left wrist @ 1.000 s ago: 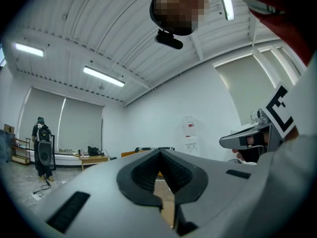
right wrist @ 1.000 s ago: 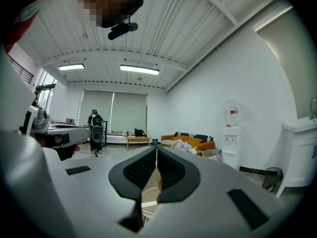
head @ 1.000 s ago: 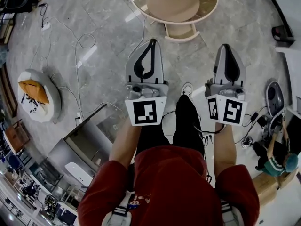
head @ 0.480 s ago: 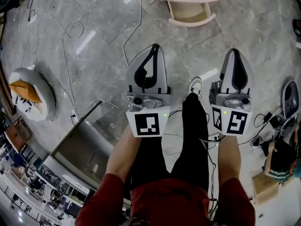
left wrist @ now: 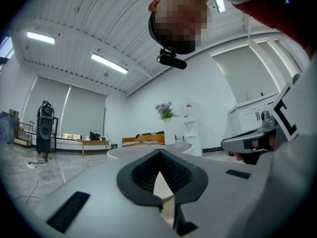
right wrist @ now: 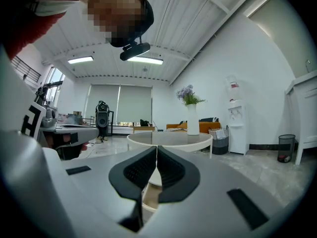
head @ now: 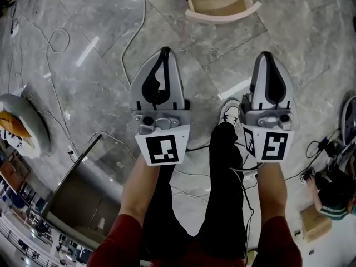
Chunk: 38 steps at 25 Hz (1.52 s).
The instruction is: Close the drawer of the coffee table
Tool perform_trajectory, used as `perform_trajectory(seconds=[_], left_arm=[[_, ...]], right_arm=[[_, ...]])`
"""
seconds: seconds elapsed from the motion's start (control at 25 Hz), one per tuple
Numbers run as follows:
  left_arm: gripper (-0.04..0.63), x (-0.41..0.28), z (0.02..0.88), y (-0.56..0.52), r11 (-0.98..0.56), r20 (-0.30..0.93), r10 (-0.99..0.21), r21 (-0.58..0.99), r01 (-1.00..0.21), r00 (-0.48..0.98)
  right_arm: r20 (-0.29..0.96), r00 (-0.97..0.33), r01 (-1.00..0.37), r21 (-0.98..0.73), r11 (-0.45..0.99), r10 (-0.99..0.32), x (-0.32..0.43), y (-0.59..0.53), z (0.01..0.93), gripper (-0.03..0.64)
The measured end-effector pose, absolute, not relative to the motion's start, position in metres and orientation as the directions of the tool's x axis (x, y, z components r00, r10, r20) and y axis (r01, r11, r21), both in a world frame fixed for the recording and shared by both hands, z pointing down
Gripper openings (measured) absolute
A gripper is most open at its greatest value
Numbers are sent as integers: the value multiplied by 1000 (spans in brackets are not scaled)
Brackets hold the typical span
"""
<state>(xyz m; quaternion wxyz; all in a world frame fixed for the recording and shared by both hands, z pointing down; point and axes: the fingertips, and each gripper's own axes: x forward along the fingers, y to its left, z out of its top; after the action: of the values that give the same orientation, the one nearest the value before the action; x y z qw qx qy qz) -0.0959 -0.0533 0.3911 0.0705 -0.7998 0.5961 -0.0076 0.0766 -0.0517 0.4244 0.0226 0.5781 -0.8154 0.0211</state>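
Both grippers were held side by side over the grey marble floor, pointing toward the top of the head view. The left gripper had its jaws closed tip to tip with nothing between them. The right gripper was also closed and empty, its pads meeting along a thin line.

The drawer stood pulled out at the top edge of the head view, its wooden bottom bare and its curved pale front facing the grippers, well apart from both. A second before, the whole round table top had shown above it. Now that top had slid out of the frame, and only the drawer remained. In the right gripper view the table stood straight ahead beyond the closed jaws, with a white vase of flowers behind it.

The floor tiles and the white cable looked larger than before. The round white object with an orange patch had drifted to the left edge. The red shirt that had filled the bottom of the frame had shrunk to two sleeves at the lower corners. The grippers themselves kept the same spacing and the same closed jaws throughout.
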Motion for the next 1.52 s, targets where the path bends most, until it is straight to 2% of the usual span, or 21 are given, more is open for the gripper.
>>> perform_trajectory(seconds=[0.44, 0.72, 1.52], left_arm=[[8, -86, 563, -68, -246, -151, -952, -145, -958, 267], [8, -77, 665, -75, -246, -131, -955, -162, -956, 268], [8, -64, 713, -72, -237, -74, -966, -138, -962, 248]], right_arm=[[0, -333, -943, 15, 333, -943, 95, -75, 601, 23], [23, -357, -933, 49, 358, -934, 97, -92, 706, 23], [132, -348, -937, -20, 348, -928, 87, -109, 781, 28]])
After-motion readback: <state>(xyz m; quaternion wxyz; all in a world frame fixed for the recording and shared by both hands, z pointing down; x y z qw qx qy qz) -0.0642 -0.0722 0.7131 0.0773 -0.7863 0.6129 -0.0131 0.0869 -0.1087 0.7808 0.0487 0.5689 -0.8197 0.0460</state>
